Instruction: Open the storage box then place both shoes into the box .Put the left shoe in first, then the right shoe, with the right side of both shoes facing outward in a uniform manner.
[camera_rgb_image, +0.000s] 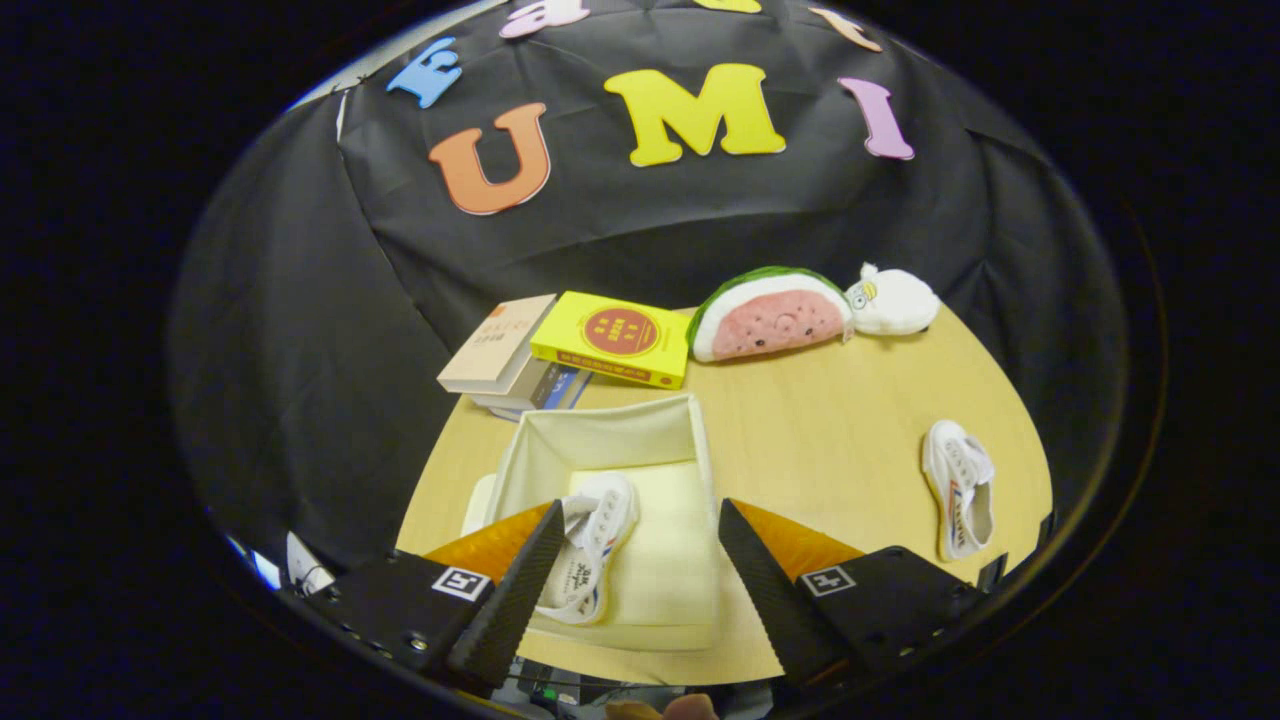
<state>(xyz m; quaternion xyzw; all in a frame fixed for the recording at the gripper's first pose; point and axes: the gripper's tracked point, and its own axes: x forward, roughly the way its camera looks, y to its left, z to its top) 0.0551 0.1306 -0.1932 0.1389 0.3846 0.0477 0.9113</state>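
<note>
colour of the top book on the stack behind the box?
Yellow cover with a red round emblem, clearest in the gripper view; the gripper is open.

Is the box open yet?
Open: the box has no lid on, and one shoe lies inside, between the open gripper fingers.

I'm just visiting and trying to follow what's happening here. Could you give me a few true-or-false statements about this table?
1. One shoe lies inside the open storage box. True.
2. The tongs are clamped on that shoe. False: their fingers are spread apart, gripping nothing.
3. A second shoe lies on the table, outside the box. True.
4. The watermelon plush sits in the box. False: it lies on the table beyond the box, beside the yellow book.
</note>
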